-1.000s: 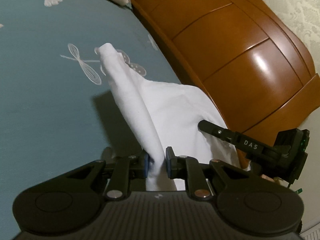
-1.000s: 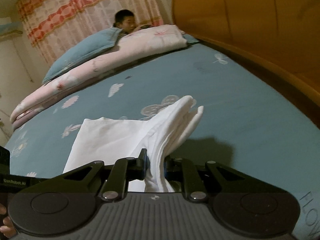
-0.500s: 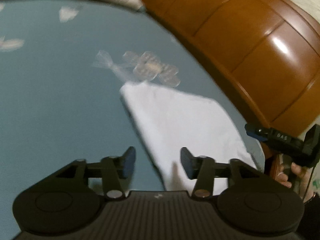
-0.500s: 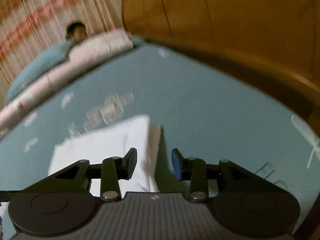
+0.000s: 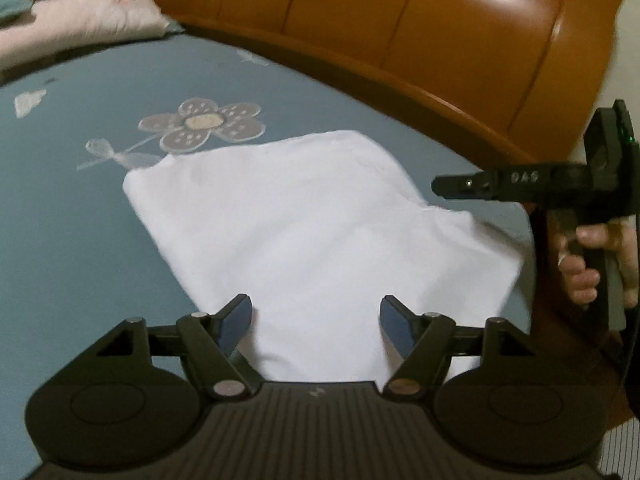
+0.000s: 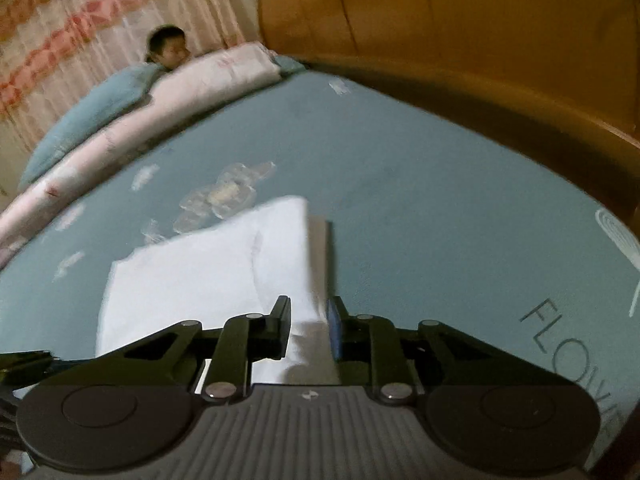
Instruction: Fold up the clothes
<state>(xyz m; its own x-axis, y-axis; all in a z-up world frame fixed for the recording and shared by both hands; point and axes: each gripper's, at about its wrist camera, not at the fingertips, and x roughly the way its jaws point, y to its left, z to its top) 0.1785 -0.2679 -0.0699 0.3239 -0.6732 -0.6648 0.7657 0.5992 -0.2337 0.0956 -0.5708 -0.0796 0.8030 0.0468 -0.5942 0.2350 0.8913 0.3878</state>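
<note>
white folded cloth (image 5: 320,232) flat on teal flowered bedsheet (image 5: 80,216) near wooden headboard edge. left gripper (image 5: 316,320) just opened wide, empty; right gripper (image 6: 308,328) closing narrow around cloth edge, could drag fold loose.

Garment (image 5: 320,232): plain white, no print. Bed sheet (image 5: 80,208): muted teal-blue, scattered pale grey-white flower and leaf motifs; one large flower (image 5: 202,126) with dotted petals and a beige centre; grey lettering "FLOW…" (image 6: 560,352) near one edge. Headboard (image 5: 400,20): glossy orange-brown wood. Rolled quilt (image 6: 168,108): pale pink. Pillow (image 6: 92,116): teal. Curtain (image 6: 80,12): cream with coral-red bands. Both grippers black; pads (image 5: 236,322) blue.
</note>
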